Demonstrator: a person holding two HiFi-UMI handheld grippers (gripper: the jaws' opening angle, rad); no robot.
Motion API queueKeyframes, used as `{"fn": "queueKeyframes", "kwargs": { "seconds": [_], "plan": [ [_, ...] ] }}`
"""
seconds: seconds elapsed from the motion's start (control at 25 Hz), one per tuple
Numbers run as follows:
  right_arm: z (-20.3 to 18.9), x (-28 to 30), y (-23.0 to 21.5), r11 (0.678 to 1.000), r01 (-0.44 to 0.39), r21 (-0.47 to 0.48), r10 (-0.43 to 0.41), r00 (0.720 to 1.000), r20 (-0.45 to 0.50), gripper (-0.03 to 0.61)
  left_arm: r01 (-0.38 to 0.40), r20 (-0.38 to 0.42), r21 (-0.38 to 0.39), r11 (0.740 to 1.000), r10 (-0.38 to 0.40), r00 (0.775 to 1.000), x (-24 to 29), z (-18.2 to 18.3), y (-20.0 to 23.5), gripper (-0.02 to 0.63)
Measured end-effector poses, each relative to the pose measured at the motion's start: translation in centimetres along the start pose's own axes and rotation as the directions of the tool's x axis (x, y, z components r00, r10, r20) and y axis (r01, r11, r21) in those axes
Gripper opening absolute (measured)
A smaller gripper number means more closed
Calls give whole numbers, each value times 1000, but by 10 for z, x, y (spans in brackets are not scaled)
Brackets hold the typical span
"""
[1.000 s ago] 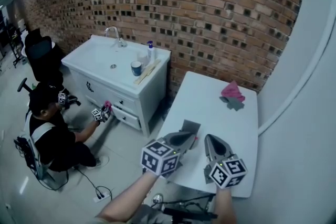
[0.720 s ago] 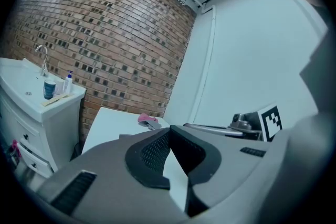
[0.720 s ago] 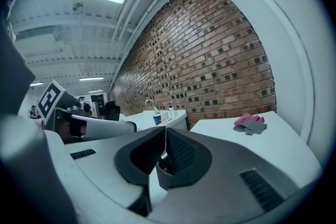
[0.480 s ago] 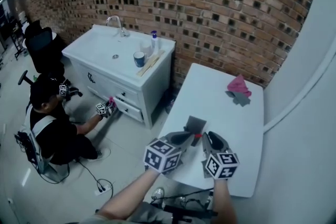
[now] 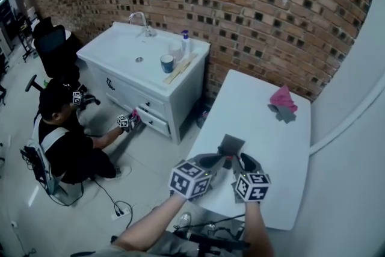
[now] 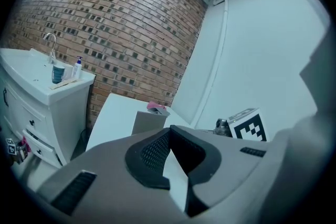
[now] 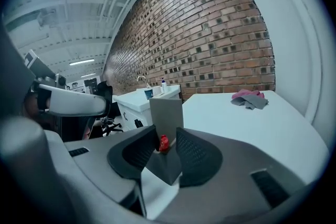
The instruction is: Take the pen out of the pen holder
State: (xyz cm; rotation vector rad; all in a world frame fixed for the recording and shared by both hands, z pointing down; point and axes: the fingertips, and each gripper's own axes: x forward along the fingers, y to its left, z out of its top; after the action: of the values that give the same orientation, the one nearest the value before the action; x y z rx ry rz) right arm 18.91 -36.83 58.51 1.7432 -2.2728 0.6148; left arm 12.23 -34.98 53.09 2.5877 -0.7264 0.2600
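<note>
Our right gripper [image 7: 165, 134] has its jaws a little apart, one on either side of the red end of the pen [image 7: 163, 143], with a slit of space left on the pen's right, so we are not yet pinching it. The pen stands in the grey pen holder [image 7: 166, 110] at the centre of the right gripper view. Its long axis is roughly upright and its red end points up, while the rest of it is hidden inside. Our left gripper [image 6: 168, 131] has its tips together on nothing and sits just left of the holder. The holder stands on the white table [image 5: 258, 123]. A pink cloth [image 5: 281, 97] lies on a grey cloth [image 5: 284, 112] at the table's far end, centre right of the head view. The cubes [image 5: 191, 178] on both grippers carry black-and-white square patterns. At upper left, a sink cabinet [image 5: 120, 54] holds a cup [image 5: 166, 62] and a bottle [image 5: 185, 44] whose label is too small to read. A person [image 5: 66, 147] crouches at lower left.
</note>
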Motion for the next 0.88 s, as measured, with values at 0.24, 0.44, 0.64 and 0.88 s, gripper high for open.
{"fn": "queueKeyframes", "kwargs": {
  "seconds": [0.24,0.44,0.64,0.88],
  "plan": [
    [-11,6,4,1000,-17,-9,17,1000,-24,123,0,-11,-23,1000,0,1000,-1,-11,2,6],
    [-11,5,5,999,9,-34,-10,1000,-23,64,-8,-5,-30,1000,8,1000,-7,-11,7,6],
    [-2,-1,9,999,-5,-38,5,1000,-3,58,-4,6,-31,1000,4,1000,-9,-10,7,6],
    [25,-26,7,998,7,-64,-3,998,60,58,9,16,-18,1000,-9,1000,-11,-5,-2,6]
  ]
}}
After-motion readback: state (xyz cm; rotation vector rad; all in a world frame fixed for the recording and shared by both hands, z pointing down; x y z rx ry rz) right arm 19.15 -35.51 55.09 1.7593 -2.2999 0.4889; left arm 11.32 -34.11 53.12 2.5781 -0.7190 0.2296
